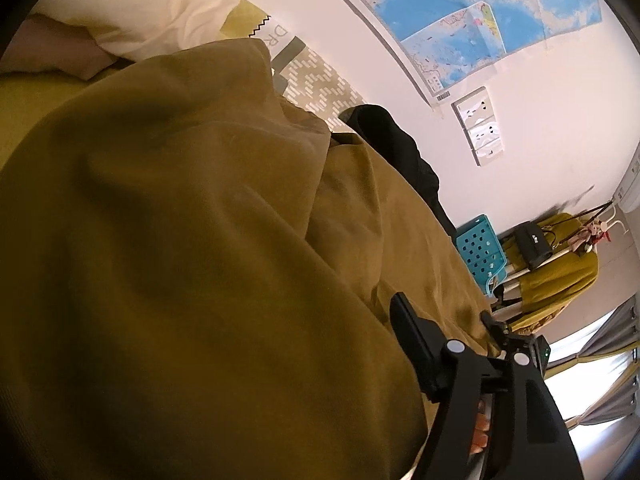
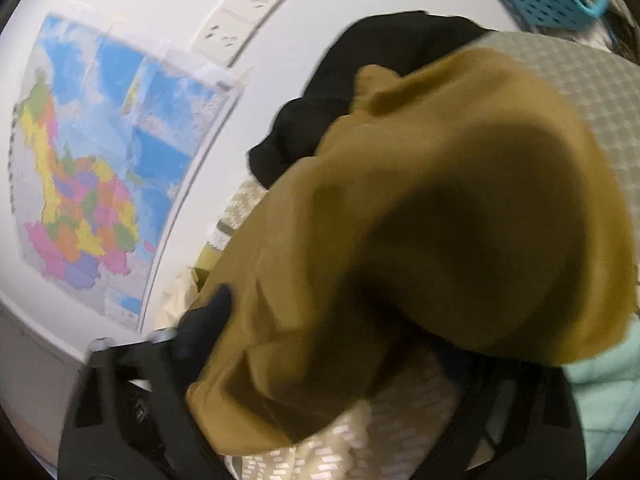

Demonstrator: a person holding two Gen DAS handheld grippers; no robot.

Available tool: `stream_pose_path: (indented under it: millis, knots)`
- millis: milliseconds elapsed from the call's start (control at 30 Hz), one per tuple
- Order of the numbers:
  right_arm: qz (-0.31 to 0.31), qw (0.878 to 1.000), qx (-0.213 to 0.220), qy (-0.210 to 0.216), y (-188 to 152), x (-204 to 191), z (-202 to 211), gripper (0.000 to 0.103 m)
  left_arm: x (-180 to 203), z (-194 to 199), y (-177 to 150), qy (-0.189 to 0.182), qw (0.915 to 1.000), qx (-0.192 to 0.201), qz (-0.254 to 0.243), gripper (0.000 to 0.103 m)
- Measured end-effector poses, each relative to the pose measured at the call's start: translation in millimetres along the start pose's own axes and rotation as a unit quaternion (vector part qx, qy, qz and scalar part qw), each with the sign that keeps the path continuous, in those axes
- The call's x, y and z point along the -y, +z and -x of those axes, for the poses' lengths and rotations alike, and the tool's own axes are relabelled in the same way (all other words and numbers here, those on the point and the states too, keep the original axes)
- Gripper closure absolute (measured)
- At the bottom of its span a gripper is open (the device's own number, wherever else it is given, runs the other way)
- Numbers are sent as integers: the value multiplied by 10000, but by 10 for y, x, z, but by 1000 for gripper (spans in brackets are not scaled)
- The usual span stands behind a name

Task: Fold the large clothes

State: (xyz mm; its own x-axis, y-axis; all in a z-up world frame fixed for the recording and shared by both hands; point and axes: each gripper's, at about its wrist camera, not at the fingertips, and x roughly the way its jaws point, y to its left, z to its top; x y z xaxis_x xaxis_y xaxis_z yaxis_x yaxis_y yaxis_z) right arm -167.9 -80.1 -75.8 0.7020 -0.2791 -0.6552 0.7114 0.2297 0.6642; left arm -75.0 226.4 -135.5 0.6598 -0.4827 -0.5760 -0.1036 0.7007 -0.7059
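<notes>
My left fingers stand apart, released, over the near edge of the mustard garment; nothing is pinched between them. My right fingers have a thick bunch of the same cloth lying across the gap. One finger touches its edge and the other is buried under it, so I cannot tell whether I am gripping or only wearing the cloth.

I judge that I am partway through a fold: the garment is heaped and doubled on the bed, not yet flat. Next I need a sure hold on an edge or corner with each hand, then to draw it taut and lay it over squarely.

Under it is the patterned bedcover. A black garment lies just beyond, against the wall, and a white pillow sits at the head. Farther off are a wall map, sockets, a teal perforated chair, a hanging coat and curtains.
</notes>
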Motion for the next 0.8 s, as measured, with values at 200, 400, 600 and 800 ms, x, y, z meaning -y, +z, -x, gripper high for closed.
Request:
stream_pose_path:
  millis: [200, 400, 600, 800]
  knots:
    - [-809, 9954, -353, 380, -6, 350, 170, 40, -10, 17, 2, -35, 10000, 0, 66, 34]
    - [-526, 9978, -336, 221, 101, 130, -71, 20, 35, -19, 39, -46, 9999, -14, 126, 29]
    - [-365, 9967, -564, 465, 138, 280, -110, 78, 100, -15, 40, 347, 9993, -24, -155, 63]
    - [27, 9964, -600, 601, 147, 206, 13, 83, 265, 63, 50, 493, 9969, 91, -610, 70]
